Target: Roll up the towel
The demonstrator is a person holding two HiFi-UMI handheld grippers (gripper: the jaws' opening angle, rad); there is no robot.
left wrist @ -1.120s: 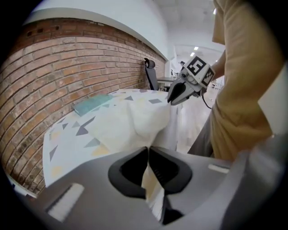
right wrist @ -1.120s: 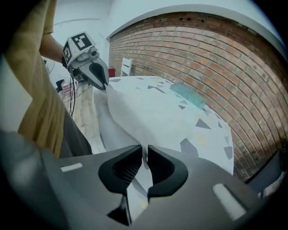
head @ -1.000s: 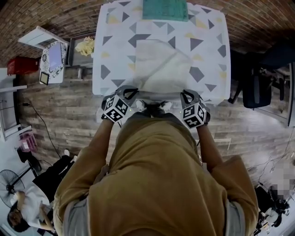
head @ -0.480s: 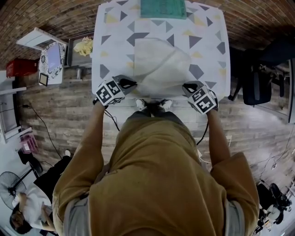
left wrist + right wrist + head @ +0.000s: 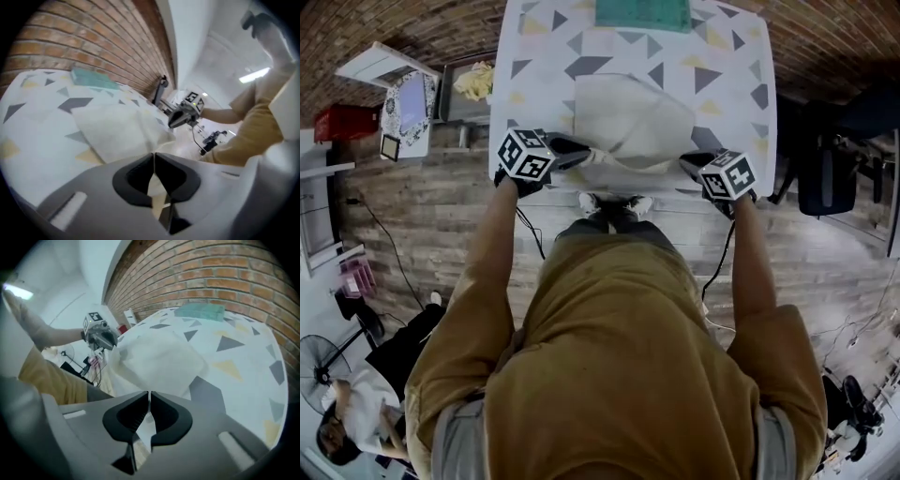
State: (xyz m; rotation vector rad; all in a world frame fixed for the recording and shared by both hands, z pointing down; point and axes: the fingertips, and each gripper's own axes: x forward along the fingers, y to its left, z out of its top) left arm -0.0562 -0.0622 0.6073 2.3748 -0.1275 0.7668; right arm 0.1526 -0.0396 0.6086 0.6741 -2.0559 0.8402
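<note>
White towel [image 5: 630, 117] is spread on the patterned worktop [image 5: 727, 56], its near edge gathered at the worktop's near side. Left tongs [image 5: 583, 150] are clamped on its near left corner, right tongs [image 5: 686, 161] on its near right corner.

A green mat [image 5: 642, 13] lies at the patterned tabletop's [image 5: 731, 103] far edge. A red box [image 5: 342, 122] stands on the floor [image 5: 422, 225], beyond its left edge.
</note>
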